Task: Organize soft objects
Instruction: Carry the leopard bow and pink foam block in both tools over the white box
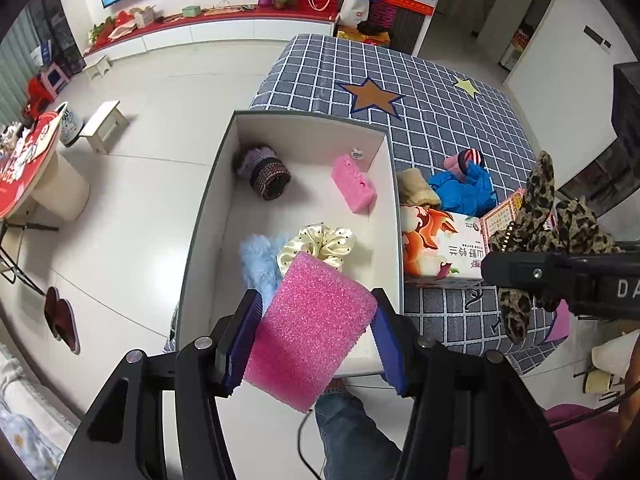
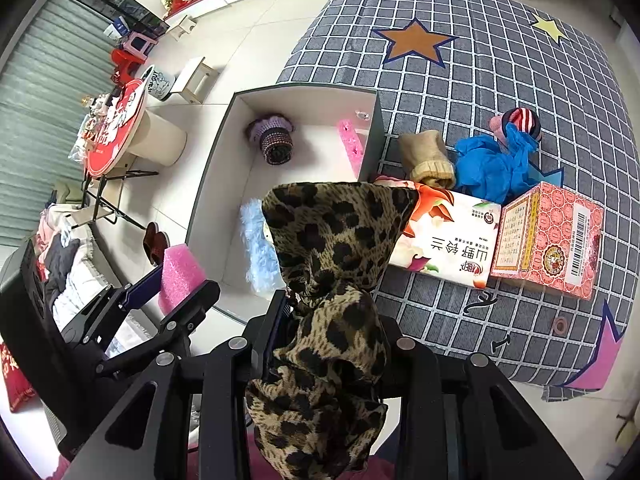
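**Inspector:** Left wrist view first. What does the left gripper [image 1: 316,332] hold?

**Assistant:** Its jaws stand partly open, clamped on a pink foam sponge [image 1: 310,330]. The sponge's long axis runs obliquely between the pads, upper end tipped right, lower end toward the camera. Beyond the jaws lies the white box [image 1: 390,216], holding a blue fluffy piece [image 1: 256,258], a cream dotted scrunchie [image 1: 320,242], a second pink sponge [image 1: 354,184] and a knitted item [image 1: 264,172]. The sponge hides part of the fluffy piece and the scrunchie.

**Inspector:** And the right wrist view?

**Assistant:** The right gripper [image 2: 332,340] is nearly closed on a leopard-print cloth [image 2: 340,240]. The cloth's long axis runs along the jaws, one end flaring ahead, the other bunched toward the camera. It covers the fingertips and the box's near right corner. Right of the jaws, on the checked cover [image 2: 480,80], sit a tissue pack [image 2: 448,244] and a pink carton [image 2: 552,240].
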`<state>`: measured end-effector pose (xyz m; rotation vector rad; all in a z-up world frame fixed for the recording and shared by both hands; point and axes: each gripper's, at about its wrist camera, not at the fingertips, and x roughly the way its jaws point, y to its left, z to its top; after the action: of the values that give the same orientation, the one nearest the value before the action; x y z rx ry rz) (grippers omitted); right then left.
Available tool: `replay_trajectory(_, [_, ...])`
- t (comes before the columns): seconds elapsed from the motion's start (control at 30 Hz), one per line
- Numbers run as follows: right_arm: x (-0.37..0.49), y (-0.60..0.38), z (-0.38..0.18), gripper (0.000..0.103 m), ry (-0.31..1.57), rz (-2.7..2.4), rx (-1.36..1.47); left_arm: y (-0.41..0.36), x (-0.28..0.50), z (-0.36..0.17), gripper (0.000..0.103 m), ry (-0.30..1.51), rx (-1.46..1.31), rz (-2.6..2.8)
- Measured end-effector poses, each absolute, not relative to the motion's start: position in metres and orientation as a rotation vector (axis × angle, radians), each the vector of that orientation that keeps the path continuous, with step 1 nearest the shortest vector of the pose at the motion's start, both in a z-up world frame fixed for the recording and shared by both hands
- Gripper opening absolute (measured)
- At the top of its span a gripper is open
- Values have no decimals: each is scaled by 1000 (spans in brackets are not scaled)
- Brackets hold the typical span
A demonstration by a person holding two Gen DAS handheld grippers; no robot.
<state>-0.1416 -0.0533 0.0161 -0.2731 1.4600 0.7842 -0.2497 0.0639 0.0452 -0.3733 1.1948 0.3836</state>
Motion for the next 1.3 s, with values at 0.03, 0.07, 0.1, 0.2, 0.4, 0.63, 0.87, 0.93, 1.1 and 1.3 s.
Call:
replay_trajectory(0.03, [-142, -53, 16, 35, 1457, 784, -274, 64, -250, 47, 58, 1189, -364, 387])
replay_trajectory(0.07, [-142, -52, 17, 35, 1453, 786, -277, 64, -250, 49, 58, 1180, -361, 391])
replay_trajectory(0.1, [-141, -51, 19, 35, 1447, 789, -280, 65, -249, 51, 58, 1175, -366, 392])
replay_trajectory(0.2, [-143, -46, 22, 35, 1436, 800, -293, 68, -250, 54, 58, 1161, -374, 397])
replay_trajectory(0.4, [-144, -40, 27, 35, 1423, 803, -317, 75, -255, 55, 58, 1138, -412, 417])
replay_trajectory(0.63, [-145, -32, 27, 35, 1420, 800, -349, 83, -261, 53, 58, 1122, -442, 448])
replay_trajectory(0.87, [-147, -19, 35, 35, 1395, 796, -408, 92, -264, 49, 58, 1095, -480, 451])
replay_trajectory(0.93, [-147, -14, 35, 35, 1399, 796, -420, 94, -265, 49, 58, 1085, -497, 455])
replay_trajectory(1.1, [-145, -5, 33, 35, 1404, 799, -440, 101, -263, 41, 58, 1094, -521, 460])
replay_trajectory(1.3, [-134, 3, 34, 35, 1408, 795, -423, 108, -254, 39, 58, 1104, -513, 449])
